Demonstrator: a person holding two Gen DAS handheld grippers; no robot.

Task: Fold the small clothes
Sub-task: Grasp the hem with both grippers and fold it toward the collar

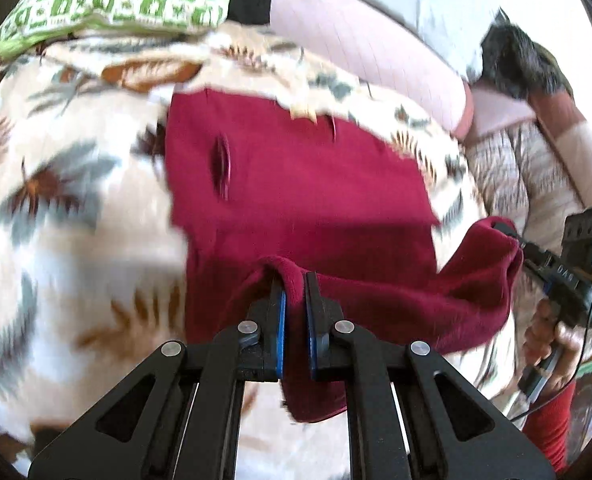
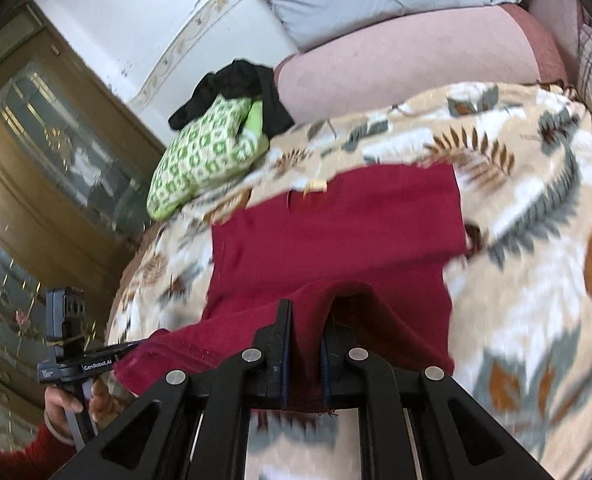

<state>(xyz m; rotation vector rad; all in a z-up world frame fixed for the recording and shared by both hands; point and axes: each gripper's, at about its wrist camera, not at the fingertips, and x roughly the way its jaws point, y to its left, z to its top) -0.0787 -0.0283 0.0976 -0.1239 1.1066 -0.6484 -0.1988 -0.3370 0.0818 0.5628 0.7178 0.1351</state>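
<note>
Your left hand-held gripper (image 1: 294, 280), low centre of its frame, pinches the near hem of the red cloth (image 1: 296, 184). The right hand-held gripper (image 2: 307, 312) pinches the same hem further along. The rest of the cloth lies flat on the bed (image 1: 56, 200), mid-frame. Carry both corners forward level, keep the hem taut between them, and land it square on the far edge.

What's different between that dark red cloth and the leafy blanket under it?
The red garment is plain and one colour; the leaf-print blanket carries grey and brown leaves on cream. The garment is much smaller, with its near edge lifted by the left gripper and right gripper; the blanket lies spread underneath. Both look soft and fleecy.
</note>
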